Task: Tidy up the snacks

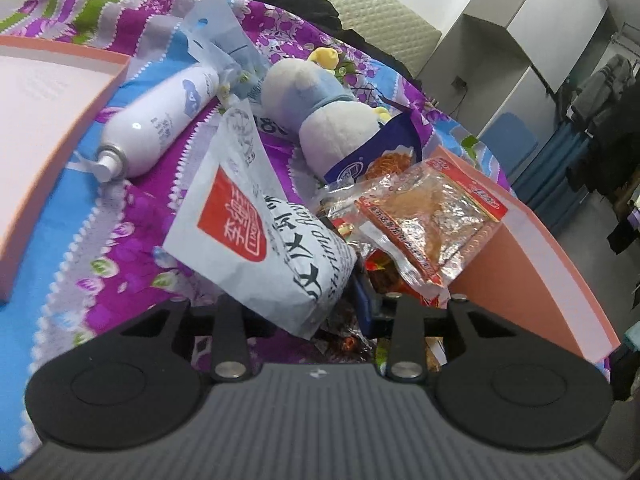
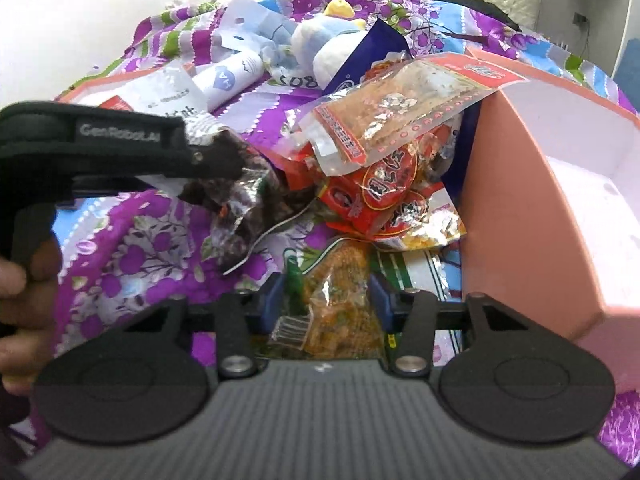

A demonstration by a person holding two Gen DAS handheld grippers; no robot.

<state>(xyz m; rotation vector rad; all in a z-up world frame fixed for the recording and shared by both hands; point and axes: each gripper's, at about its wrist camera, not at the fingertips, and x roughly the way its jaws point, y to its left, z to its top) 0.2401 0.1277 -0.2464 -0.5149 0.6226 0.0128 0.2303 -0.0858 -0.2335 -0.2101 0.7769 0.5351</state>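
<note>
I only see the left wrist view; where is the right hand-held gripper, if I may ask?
Observer: The right hand-held gripper is open, pads either side of an orange packet on the bedspread.
Operator: Thanks. Anything in the pink box?
Observer: The box shows a white inside; no snacks in the part visible.
Operator: And my left tip?
Observer: The left hand-held gripper is at a dark foil packet.

Left tool (image 1: 320, 304) fingertips behind snack bag (image 1: 260, 236)
</note>
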